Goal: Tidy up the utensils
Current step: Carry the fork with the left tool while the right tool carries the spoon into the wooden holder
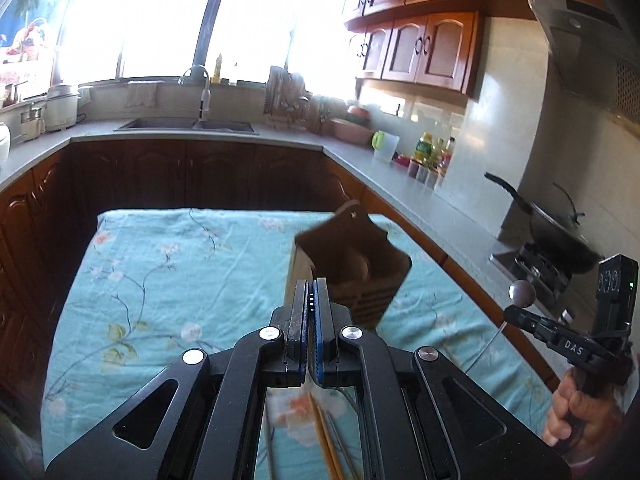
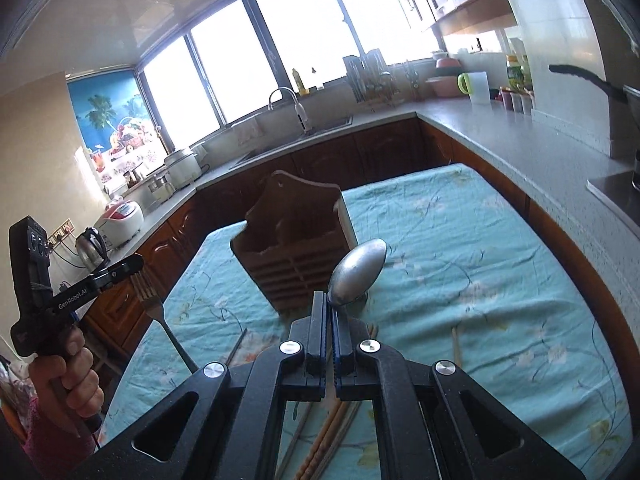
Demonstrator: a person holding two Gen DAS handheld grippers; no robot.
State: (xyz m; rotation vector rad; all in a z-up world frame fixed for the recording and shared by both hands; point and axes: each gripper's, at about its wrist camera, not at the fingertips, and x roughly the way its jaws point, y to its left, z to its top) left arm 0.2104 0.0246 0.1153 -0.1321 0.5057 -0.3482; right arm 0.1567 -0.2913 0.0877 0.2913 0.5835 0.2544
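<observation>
Both grippers are clamped tight, each with a utensil. Left gripper (image 1: 311, 294): jaws pressed together, a sliver of metal showing between the pads. From the right wrist view it's clear what that is: a fork (image 2: 151, 300), pinched up near the tines, its handle slanting down towards the table. The left hand (image 2: 68, 372) is wrapped round the grip below, with a pink sleeve at the wrist.

Right gripper (image 2: 328, 306): jaws closed on a spoon (image 2: 358, 272), the bowl poking up above the fingertips with its rounded back to the camera. The left wrist view shows the same spoon from the side, with its thin handle running down below the jaws and the right hand (image 1: 576, 408) gripping underneath.

Both utensils are held up in the air above the table, clear of the cloth.

Straight ahead of both grippers stands the wooden utensil holder (image 2: 296, 248) – upright on the teal floral tablecloth (image 1: 160, 280), with a slatted front, open compartments on top and a tall back panel with a hanging hole. Nothing can be made out poking from the top of it. It sits between the two grippers' lines of sight, near both but touching neither.

Down on the cloth under the grippers lie several chopsticks (image 2: 328, 440) in a loose bunch, with a few more strays beside it, near the holder's base.

Behind the table there are kitchen counters, a sink under bright windows, and a wok on the hob.
</observation>
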